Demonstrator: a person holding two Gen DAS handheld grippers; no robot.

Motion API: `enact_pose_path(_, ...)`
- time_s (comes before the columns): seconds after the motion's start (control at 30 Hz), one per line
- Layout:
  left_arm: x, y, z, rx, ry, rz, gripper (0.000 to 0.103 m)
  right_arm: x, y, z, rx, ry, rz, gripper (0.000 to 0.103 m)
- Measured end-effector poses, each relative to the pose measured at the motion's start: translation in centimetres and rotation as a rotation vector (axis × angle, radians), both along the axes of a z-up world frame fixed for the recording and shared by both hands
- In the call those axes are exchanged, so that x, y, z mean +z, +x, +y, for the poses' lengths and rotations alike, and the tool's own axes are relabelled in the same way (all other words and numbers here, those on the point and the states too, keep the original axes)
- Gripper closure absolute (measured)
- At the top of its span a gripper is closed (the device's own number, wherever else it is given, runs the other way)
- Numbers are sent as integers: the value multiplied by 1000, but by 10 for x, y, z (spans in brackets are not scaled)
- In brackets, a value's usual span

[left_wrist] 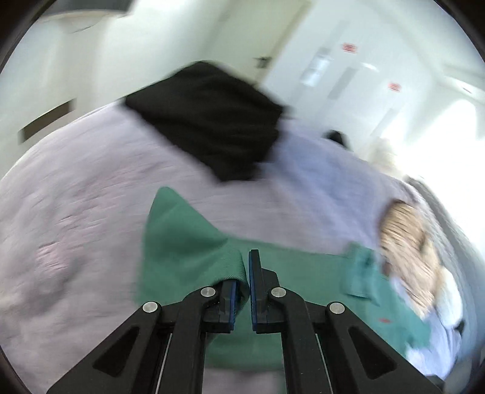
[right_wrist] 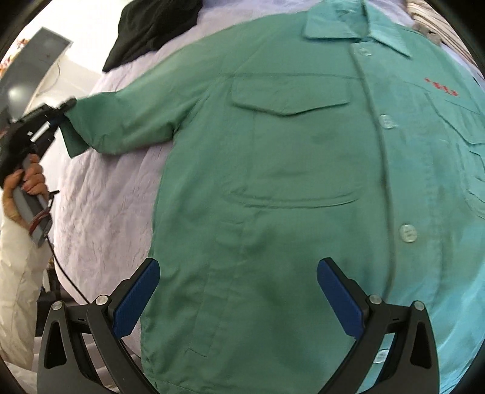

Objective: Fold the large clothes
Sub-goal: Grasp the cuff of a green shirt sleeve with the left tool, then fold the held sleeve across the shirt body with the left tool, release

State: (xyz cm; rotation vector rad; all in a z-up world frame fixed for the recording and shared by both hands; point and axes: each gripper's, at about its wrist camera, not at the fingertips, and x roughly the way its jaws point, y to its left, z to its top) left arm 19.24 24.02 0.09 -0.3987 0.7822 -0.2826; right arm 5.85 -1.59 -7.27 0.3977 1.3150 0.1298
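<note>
A green button-up work jacket (right_wrist: 288, 169) lies face up on a lilac bedsheet (right_wrist: 103, 212), with collar, chest pockets and red lettering showing. My left gripper (left_wrist: 245, 272) is shut on the cuff of the jacket's sleeve (left_wrist: 194, 242), holding it out to the side; it also shows in the right wrist view (right_wrist: 59, 113), gripping the sleeve end (right_wrist: 75, 136). My right gripper (right_wrist: 238, 288) is open and empty, hovering over the jacket's lower front, one finger near the side seam and the other near the button placket.
A black garment (left_wrist: 209, 121) lies on the sheet beyond the sleeve, also seen in the right wrist view (right_wrist: 151, 27). A striped beige cloth (left_wrist: 406, 230) lies by the collar. The bed's edge (right_wrist: 57, 257) runs at the left. White walls and doors stand behind.
</note>
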Motion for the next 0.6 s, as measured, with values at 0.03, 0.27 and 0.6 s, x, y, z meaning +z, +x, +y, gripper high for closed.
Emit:
enact_pose_path(0.03,11,1,-23,-44,-6,-21,95,4,-2,-9,-10,8,-6,0)
enact_pose_path(0.27,24,-3,-208,-341,30,-52,95,29,-17,-88,-111,21,-79,0)
enact_pose_path(0.6,-92,-38,-386,-534,380,142,94,12,-40,-205,-312,0,-47,0)
